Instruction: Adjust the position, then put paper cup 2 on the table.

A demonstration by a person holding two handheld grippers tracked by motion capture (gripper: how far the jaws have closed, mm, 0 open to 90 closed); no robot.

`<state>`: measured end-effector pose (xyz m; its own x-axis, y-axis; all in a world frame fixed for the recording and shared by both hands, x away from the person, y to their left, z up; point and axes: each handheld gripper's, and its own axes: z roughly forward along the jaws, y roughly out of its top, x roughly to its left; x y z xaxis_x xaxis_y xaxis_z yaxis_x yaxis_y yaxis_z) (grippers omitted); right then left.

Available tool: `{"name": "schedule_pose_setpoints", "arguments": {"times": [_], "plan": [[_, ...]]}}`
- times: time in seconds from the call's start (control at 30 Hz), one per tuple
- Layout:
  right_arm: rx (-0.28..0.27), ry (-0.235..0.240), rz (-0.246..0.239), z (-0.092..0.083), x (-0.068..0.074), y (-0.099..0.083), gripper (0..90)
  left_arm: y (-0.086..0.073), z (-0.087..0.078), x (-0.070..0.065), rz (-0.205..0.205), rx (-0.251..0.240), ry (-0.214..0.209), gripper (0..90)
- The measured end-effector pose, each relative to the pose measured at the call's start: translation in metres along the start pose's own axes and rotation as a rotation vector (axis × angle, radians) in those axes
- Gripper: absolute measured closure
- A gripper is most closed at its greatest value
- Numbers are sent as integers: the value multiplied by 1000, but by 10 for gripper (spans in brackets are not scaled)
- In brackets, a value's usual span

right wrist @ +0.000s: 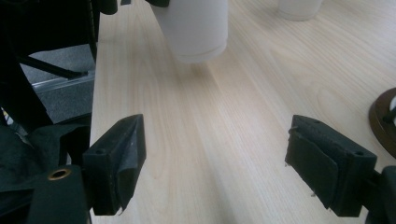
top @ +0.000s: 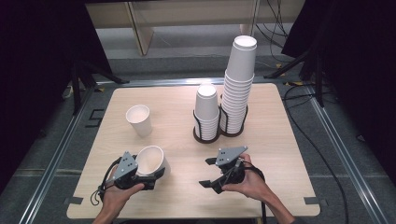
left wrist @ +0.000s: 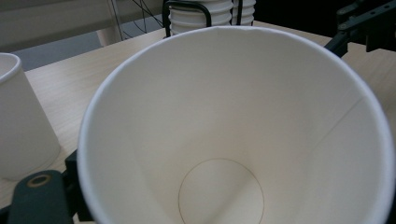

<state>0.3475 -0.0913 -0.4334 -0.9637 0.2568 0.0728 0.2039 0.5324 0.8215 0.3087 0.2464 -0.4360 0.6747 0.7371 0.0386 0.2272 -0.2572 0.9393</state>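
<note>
Left hand-held gripper (top: 148, 179) grips smooth, tapered white paper cup (top: 152, 161).

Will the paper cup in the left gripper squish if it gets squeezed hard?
Probably. The paper cup has thin white walls and an open mouth, so hard pressure likely dents it. It looks empty, so likely very light. The left gripper holds it tilted; set down on its side, it would probably roll in a curve.
</note>
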Motion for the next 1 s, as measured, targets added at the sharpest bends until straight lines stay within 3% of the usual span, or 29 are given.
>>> {"name": "schedule_pose_setpoints", "arguments": {"times": [0.13,0.23,0.33,0.4,0.67,0.83,0.93,0.97,1.0], "plan": [[-5,-10,14,-3,0,-4,203,-1,3,3,-11,-16,-6,133],[-21,-18,10,-6,1,-5,202,-1,2,4,-17,13,2,132],[-21,-19,7,-6,3,-8,193,0,5,5,-17,-5,-9,132],[-10,-19,12,-7,3,-10,192,1,4,6,-21,17,7,132],[-15,-25,28,-9,3,-15,192,1,13,13,-31,13,17,131],[-13,-21,40,-9,3,-16,190,4,18,17,-21,20,24,131],[-19,-34,19,-10,2,-17,190,4,24,19,-22,18,21,131],[-14,-25,45,-11,4,-18,190,5,24,19,-23,38,33,131],[-12,-25,43,-11,3,-18,190,4,26,21,-17,23,28,130]]}}
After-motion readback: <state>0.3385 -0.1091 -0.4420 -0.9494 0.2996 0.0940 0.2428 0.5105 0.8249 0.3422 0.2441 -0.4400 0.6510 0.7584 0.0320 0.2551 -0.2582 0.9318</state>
